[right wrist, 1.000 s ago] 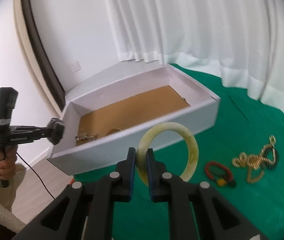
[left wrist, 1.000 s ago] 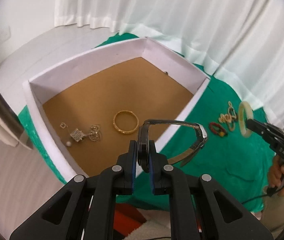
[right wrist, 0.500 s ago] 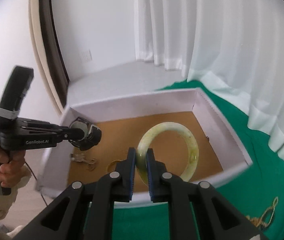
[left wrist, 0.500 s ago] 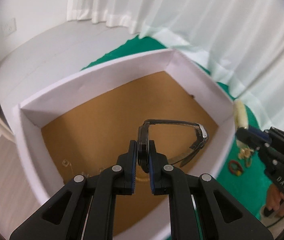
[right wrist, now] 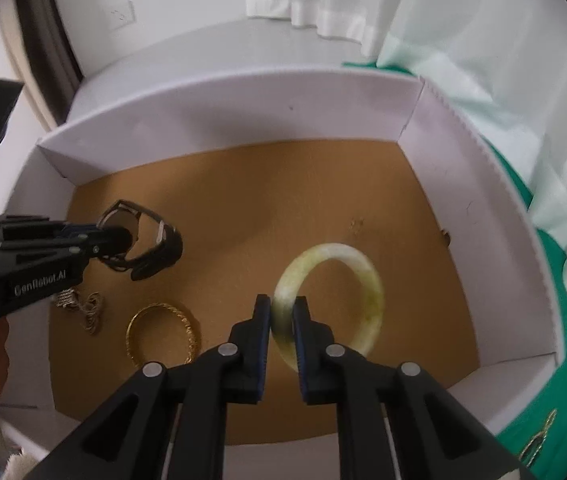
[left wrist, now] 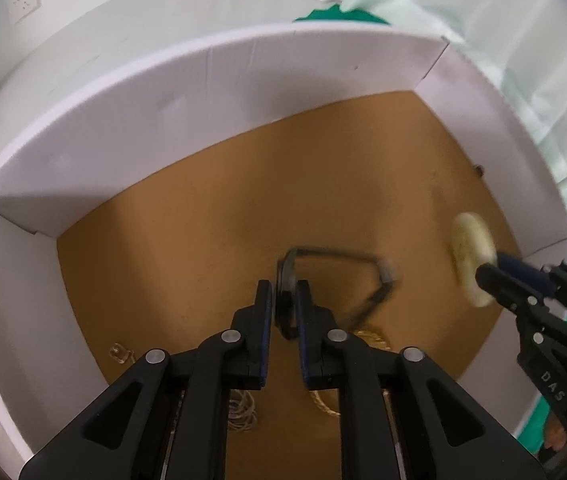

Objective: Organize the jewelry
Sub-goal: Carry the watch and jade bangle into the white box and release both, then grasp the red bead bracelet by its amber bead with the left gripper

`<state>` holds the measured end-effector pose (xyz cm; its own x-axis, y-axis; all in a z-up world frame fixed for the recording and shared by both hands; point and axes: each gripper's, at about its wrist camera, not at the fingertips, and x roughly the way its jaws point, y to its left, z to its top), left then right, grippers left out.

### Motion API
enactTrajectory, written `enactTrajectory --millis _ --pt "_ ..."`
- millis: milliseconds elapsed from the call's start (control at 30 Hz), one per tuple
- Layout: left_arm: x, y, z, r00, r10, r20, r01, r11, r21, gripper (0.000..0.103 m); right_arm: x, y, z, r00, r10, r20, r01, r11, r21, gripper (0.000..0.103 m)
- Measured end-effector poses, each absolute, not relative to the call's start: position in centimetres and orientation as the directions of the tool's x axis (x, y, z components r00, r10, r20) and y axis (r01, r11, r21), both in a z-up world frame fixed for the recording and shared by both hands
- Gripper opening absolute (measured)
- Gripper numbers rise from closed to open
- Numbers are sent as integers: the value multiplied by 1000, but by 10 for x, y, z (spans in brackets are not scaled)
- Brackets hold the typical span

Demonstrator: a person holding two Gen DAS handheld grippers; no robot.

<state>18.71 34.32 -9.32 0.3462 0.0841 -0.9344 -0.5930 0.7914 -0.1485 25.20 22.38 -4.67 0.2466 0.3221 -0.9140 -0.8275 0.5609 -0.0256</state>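
A black watch (right wrist: 151, 246) and pale green jade bangle (right wrist: 335, 300) hang gripped over the white box's (right wrist: 243, 108) brown floor; gold bangle (right wrist: 163, 334) and silver chain (right wrist: 87, 308) lie near-left.

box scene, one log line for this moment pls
left tongs: shut on watch | right tongs: shut on bangle | both over box

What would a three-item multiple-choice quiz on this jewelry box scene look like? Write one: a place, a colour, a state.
1. Where does the gold bangle lie?
A. on the box floor
B. on the green cloth
C. in a gripper

2. What colour is the box floor?
A. white
B. brown
C. green

3. What does the right gripper do?
A. hangs open
B. pinches the jade bangle
C. pinches the watch

Answers: 1 A, it lies flat inside the walls; 2 B, brown between white walls; 3 B, its fingers close on the pale ring, while the left gripper holds the watch.
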Motion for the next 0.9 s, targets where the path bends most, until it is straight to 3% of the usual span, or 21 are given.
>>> enactTrajectory --millis 33,67,100,467,700,900 --pt "187 343 -93 346 85 -934 -593 791 -148 42 253 224 -48 238 331 -913 -825 565 -11 33" --pt "185 343 -90 352 98 -931 -596 790 -142 51 254 222 -46 238 346 -908 -818 576 5 39" --pt "184 342 -87 362 114 -925 -599 789 -137 53 254 220 -43 241 359 -902 -812 583 15 42" --pt "114 257 0 605 178 -776 -443 885 -142 79 196 126 10 355 530 -770 -711 688 145 43" --pt "74 168 28 707 19 -707 -228 952 -203 92 132 22 9 445 494 -747 -635 762 126 43" --pt "76 91 0 673 -131 -728 -39 976 -212 97 102 -71 0 563 368 -740 -487 871 63 43"
